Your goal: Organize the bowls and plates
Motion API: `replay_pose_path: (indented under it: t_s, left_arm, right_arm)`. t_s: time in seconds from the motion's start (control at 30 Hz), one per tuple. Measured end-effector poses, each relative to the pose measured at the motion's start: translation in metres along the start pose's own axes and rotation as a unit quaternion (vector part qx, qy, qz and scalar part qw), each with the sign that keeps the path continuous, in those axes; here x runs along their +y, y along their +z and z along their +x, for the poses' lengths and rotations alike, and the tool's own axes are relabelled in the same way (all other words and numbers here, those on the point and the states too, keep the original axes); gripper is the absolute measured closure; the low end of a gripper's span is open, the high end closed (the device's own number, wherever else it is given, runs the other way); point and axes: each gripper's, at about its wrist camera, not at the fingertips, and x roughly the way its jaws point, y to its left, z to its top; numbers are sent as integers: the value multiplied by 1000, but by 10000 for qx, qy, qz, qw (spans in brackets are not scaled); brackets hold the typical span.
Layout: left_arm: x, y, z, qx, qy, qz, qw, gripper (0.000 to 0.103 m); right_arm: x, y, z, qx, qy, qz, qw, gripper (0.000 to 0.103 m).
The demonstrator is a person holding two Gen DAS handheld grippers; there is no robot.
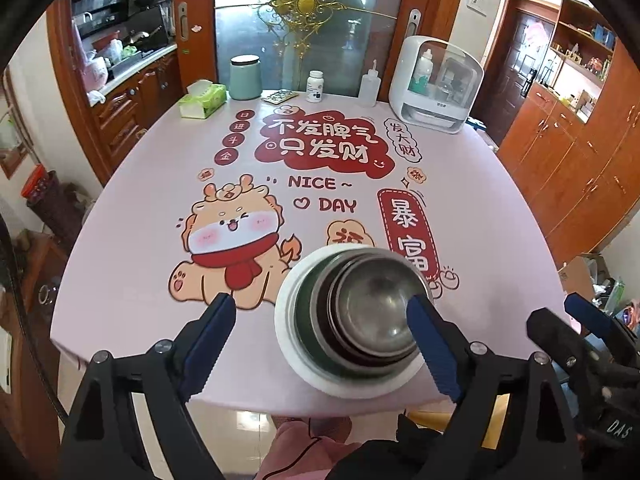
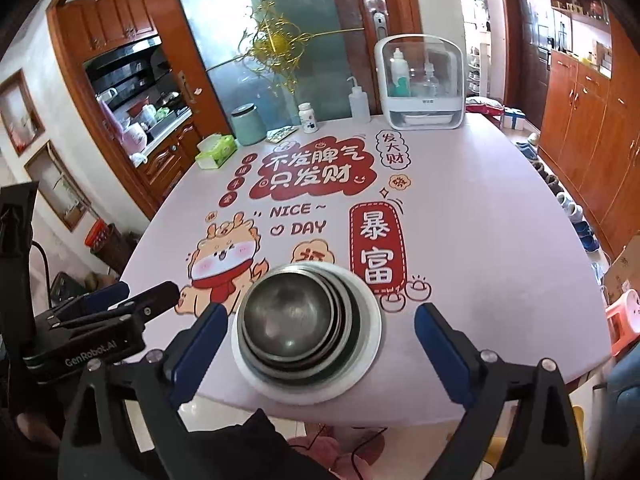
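Observation:
A stack of nested steel bowls (image 1: 372,308) sits on a white plate (image 1: 286,320) near the front edge of the pink table (image 1: 132,280). My left gripper (image 1: 322,312) is open and empty, held just in front of the stack, its right finger over the bowls' rim. The right wrist view shows the same bowls (image 2: 288,316) on the plate (image 2: 368,340). My right gripper (image 2: 320,320) is open and empty, its fingers apart on either side of the stack. The right gripper (image 1: 588,320) shows at the left view's right edge, and the left gripper (image 2: 132,300) at the right view's left.
At the table's far edge stand a white cabinet with bottles (image 1: 438,84), a squeeze bottle (image 1: 368,88), a pill bottle (image 1: 315,86), a green canister (image 1: 245,77) and a tissue pack (image 1: 202,100). Wooden cupboards (image 1: 580,152) stand to the right.

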Motion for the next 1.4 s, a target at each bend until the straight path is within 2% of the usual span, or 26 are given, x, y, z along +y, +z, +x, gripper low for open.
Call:
replay_pose_path:
  t_s: [0.07, 0.33, 0.5, 1.0, 1.4]
  left_arm:
    - [-4, -9, -6, -77, 52, -40, 9999, 16]
    - [-13, -41, -24, -293, 233, -123, 9992, 1]
    - [-14, -50, -30, -360, 335, -215, 9986, 1]
    - [-21, -43, -36, -631, 454, -226, 9967, 1]
    - [-20, -36, -32, -650, 478, -252, 9964, 1]
  right_arm:
    - [-1, -7, -3, 23, -16, 2, 10000, 8]
    - [-8, -39, -13, 25, 58, 184, 9998, 7]
    - [-8, -48, -20, -21, 98, 151, 9998, 0]
    - [-9, -41, -18, -74, 199, -14, 9998, 0]
    - [-8, -35, -13, -47, 228, -37, 9997, 0]
